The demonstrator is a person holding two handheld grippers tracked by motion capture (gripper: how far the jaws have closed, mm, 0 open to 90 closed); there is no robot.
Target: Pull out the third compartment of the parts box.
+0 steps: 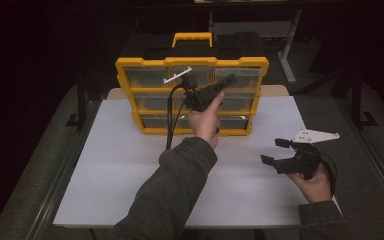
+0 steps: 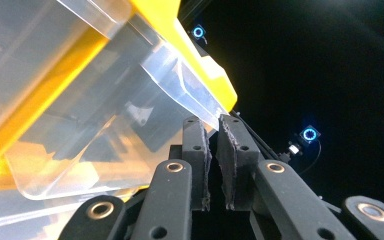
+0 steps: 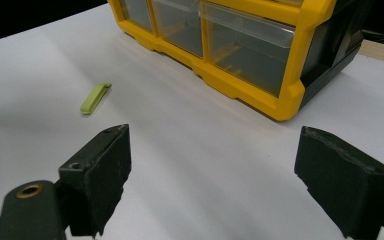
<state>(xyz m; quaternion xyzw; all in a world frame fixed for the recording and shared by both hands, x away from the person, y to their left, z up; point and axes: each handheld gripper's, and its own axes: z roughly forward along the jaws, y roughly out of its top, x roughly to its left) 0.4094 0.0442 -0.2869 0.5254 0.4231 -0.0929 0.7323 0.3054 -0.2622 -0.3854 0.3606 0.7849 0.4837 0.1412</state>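
From above, a white table [image 1: 130, 165] is standing in a dark room, with a yellow drawer organizer [image 1: 192, 95] near its far edge. The left gripper [image 1: 228, 80] is reaching up to the top right drawer; the right gripper [image 1: 275, 151] is hovering over the table, jaws spread wide.

Along the left gripper [image 2: 214, 165], the jaws are nearly closed, pinching the clear drawer's lip [image 2: 200, 107].

Along the right gripper [image 3: 212, 175], a small green piece [image 3: 95, 98] is lying on the table before the organizer [image 3: 260, 55].

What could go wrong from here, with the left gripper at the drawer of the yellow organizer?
The left gripper pinches only the thin lip of a clear drawer, so it may slip off. Nothing steadies the organizer; a pull could drag or tip it. The open right gripper hovers away over the table, near a small green piece.
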